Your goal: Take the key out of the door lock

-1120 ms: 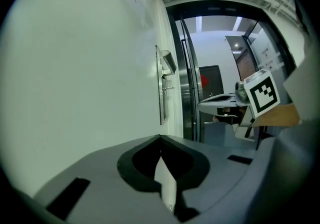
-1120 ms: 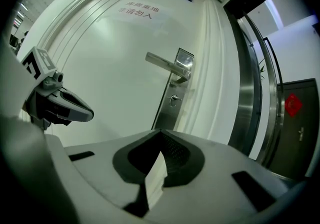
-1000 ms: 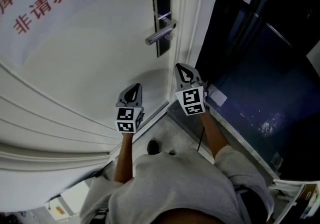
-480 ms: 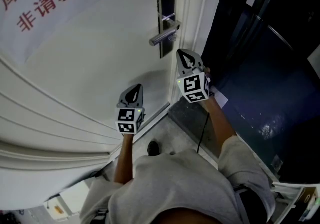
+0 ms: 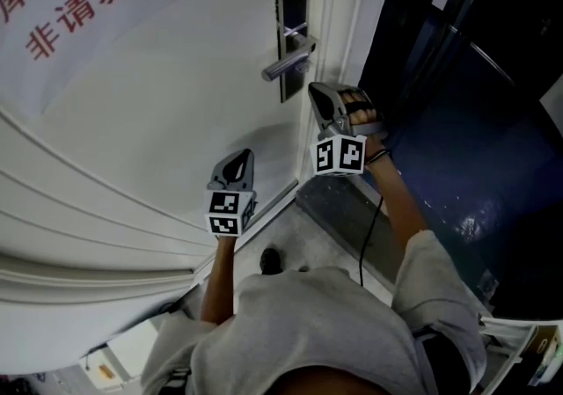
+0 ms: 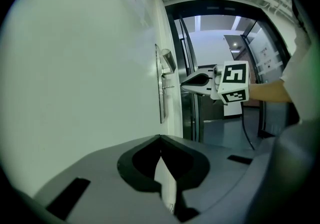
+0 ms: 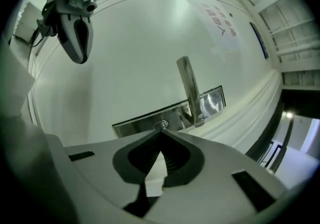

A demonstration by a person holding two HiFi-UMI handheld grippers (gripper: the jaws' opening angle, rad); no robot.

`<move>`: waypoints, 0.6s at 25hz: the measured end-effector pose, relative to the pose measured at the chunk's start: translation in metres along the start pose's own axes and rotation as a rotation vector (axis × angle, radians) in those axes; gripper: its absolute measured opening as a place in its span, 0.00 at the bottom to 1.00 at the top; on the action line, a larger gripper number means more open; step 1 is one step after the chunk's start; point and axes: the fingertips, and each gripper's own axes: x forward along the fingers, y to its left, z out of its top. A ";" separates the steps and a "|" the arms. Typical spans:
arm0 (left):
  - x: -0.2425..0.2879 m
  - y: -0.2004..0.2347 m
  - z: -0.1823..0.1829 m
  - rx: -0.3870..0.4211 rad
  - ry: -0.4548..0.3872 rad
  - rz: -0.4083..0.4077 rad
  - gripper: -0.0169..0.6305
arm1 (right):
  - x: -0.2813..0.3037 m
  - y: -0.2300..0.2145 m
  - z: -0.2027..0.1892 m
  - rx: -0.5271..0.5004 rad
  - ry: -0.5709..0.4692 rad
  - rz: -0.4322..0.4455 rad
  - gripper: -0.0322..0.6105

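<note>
Since right gripper (image 5: 317,94) had risen and rolled beside white door (image 5: 176,112), its jaws, pressed together and empty, pointed at chrome lock plate (image 7: 165,115) under silver lever handle (image 7: 189,88). What looked like small metal key (image 7: 161,124) sat in plate just beyond tips, ungripped; jaws likely needed opening first. Left gripper (image 5: 239,163) hung lower, jaws together, empty.
</note>
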 end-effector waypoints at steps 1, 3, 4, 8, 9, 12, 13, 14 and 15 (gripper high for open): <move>0.001 0.000 0.001 0.002 0.000 -0.003 0.05 | 0.000 0.001 0.000 -0.032 0.000 0.001 0.09; 0.001 -0.001 0.001 0.007 0.000 -0.007 0.05 | 0.001 0.002 -0.003 -0.091 0.008 0.005 0.09; 0.002 -0.002 0.002 0.009 0.001 -0.008 0.05 | 0.002 0.003 -0.005 -0.123 0.014 0.008 0.09; 0.004 -0.003 0.001 0.013 0.006 -0.013 0.05 | 0.004 0.006 -0.008 -0.244 0.022 0.001 0.09; 0.004 -0.004 0.001 0.015 0.008 -0.015 0.05 | 0.004 0.006 -0.008 -0.268 0.020 -0.001 0.09; 0.004 -0.004 0.002 0.019 0.007 -0.017 0.05 | 0.005 0.008 -0.008 -0.311 0.009 0.007 0.09; 0.004 -0.004 0.003 0.019 0.007 -0.016 0.05 | 0.006 0.008 -0.008 -0.318 0.008 0.012 0.09; 0.005 -0.004 0.003 0.019 0.006 -0.016 0.05 | 0.007 0.008 -0.009 -0.321 0.009 0.018 0.09; 0.005 -0.004 0.003 0.019 0.006 -0.016 0.05 | 0.008 0.009 -0.009 -0.320 0.010 0.024 0.09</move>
